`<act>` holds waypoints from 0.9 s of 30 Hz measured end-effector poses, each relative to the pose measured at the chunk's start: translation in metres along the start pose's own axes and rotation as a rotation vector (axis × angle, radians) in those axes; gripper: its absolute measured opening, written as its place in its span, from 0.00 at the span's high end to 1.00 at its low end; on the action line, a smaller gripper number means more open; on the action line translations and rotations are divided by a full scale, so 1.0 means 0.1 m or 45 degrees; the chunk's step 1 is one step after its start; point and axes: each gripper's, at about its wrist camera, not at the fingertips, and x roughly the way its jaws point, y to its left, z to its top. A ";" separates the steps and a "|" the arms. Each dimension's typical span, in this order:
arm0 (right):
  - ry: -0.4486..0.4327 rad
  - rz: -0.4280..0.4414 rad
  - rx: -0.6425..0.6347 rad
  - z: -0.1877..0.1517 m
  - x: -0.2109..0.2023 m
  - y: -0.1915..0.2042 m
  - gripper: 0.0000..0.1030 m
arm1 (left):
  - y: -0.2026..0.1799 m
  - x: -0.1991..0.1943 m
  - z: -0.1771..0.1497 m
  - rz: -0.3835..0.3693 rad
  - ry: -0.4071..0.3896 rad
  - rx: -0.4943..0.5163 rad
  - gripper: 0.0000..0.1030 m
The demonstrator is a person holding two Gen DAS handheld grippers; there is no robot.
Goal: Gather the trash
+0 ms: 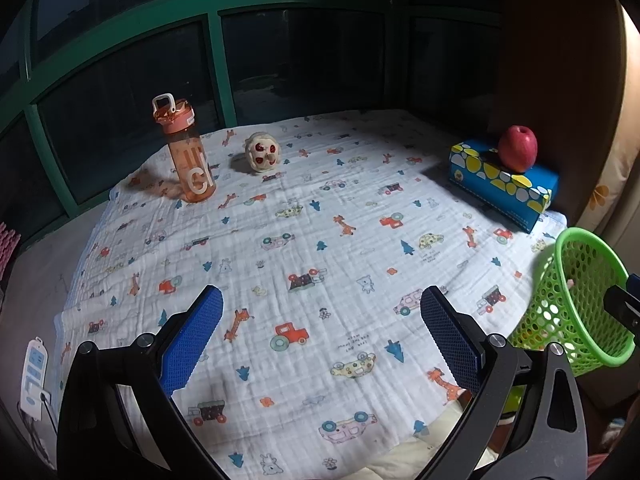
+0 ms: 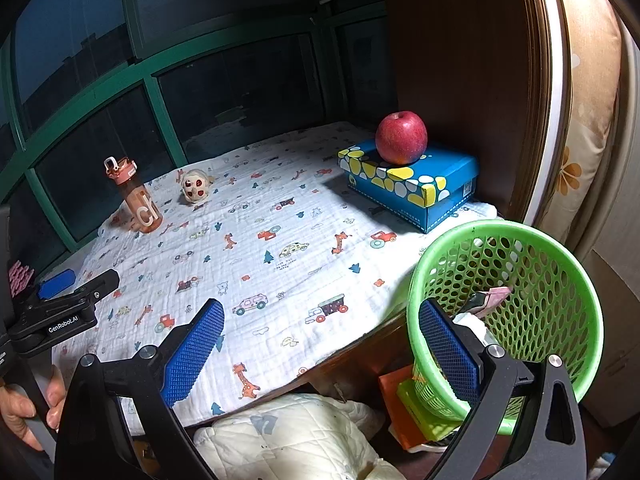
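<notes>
A green mesh basket [image 2: 560,280] leans at the table's right edge; inside it lie a pink-edged wrapper [image 2: 494,296] and white crumpled paper [image 2: 474,326]. The basket also shows in the left wrist view [image 1: 580,308]. My right gripper [image 2: 320,332] is open, its right finger just inside the basket's rim, nothing between the pads. My left gripper [image 1: 320,316] is open above the near part of the cloth-covered table [image 1: 320,220], holding nothing. It appears in the right wrist view at far left as the left gripper [image 2: 68,284], held by a hand [image 2: 24,412].
An orange water bottle [image 1: 188,156] and a small cream toy [image 1: 262,154] stand at the back left. A red apple [image 1: 517,148] sits on a blue box [image 1: 504,184] at back right. Windows with green frames lie behind. A white quilt [image 2: 296,436] and orange item [image 2: 394,392] lie below the table edge.
</notes>
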 end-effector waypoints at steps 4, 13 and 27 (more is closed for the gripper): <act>0.001 0.001 0.000 0.00 0.01 0.00 0.08 | 0.00 0.00 0.00 0.000 -0.002 -0.002 0.05; 0.005 0.003 -0.003 -0.01 0.02 0.01 0.08 | 0.00 0.01 -0.01 0.003 0.007 -0.002 0.05; 0.011 0.007 -0.006 -0.03 0.03 0.01 0.08 | -0.03 0.01 -0.03 -0.015 0.009 0.008 0.05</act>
